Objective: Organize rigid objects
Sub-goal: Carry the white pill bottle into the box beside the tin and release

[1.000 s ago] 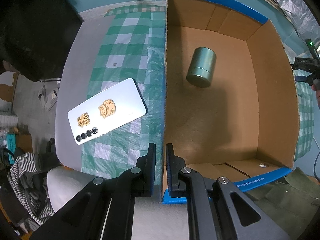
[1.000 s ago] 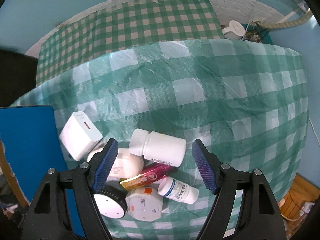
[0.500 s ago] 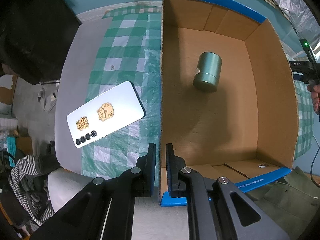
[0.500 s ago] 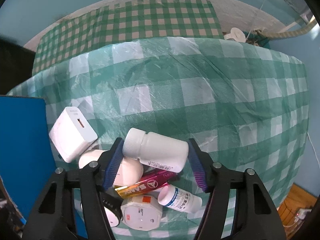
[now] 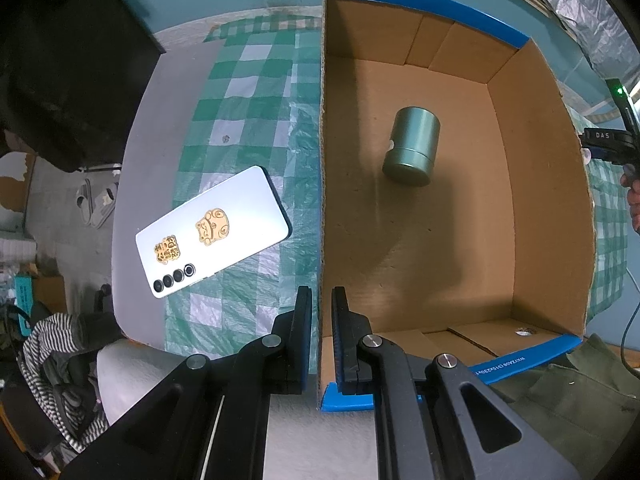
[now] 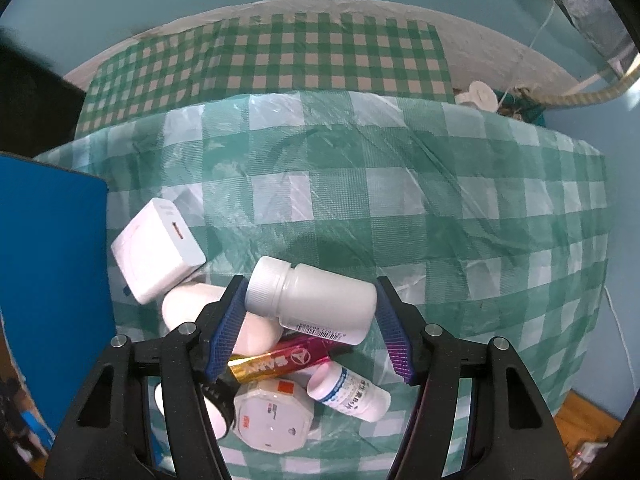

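Over the checked tabletop (image 6: 360, 208), right tool (image 6: 310, 322) straddles a white pill bottle (image 6: 316, 300) lying atop a small pile beside a white charger (image 6: 156, 248); jaws have just been narrowing and seem to touch both ends. Left tool (image 5: 320, 320) pinches the cardboard box (image 5: 321, 160) wall; green canister (image 5: 412, 146) lies inside.

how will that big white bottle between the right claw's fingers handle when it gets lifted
The white bottle looks like rigid plastic, so it should hold shape under the pads. Its smooth round body, lying sideways atop the pile, could roll or slip. It is probably light, though its contents cannot be seen.
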A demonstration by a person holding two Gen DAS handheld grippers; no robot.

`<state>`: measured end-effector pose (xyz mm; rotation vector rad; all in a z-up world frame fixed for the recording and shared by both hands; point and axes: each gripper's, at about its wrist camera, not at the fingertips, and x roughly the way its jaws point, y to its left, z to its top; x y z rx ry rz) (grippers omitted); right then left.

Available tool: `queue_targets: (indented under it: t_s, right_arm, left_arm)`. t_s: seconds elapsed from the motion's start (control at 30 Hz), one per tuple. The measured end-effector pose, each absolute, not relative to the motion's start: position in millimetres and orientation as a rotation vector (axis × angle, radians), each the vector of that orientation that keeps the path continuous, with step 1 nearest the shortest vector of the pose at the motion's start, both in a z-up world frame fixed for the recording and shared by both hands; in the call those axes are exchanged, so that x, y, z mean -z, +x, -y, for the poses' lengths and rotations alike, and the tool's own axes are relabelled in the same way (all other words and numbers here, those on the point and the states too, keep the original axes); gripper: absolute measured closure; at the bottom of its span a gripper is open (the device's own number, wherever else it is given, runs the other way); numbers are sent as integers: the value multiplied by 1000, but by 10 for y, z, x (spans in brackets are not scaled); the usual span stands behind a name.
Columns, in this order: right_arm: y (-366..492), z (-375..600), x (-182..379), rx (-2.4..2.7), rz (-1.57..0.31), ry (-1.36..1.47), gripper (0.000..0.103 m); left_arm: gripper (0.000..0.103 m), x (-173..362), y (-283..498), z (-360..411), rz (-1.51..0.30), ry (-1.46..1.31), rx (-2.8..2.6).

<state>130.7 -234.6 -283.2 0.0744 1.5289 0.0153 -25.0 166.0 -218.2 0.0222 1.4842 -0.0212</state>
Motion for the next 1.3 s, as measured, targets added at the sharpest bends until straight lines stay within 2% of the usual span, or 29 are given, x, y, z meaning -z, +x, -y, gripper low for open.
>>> queue_targets:
  t_s: [0.77,1.3]
  right_arm:
    - [1154,2042,2189,-147,-1438,29,39]
    - [1180,1198,1652,-357,-1363,-105,39]
  left_arm:
    - [96,2171,-258,-1638,-1478,40,36]
    - [96,2178,-273,-1634,-1482,45,41]
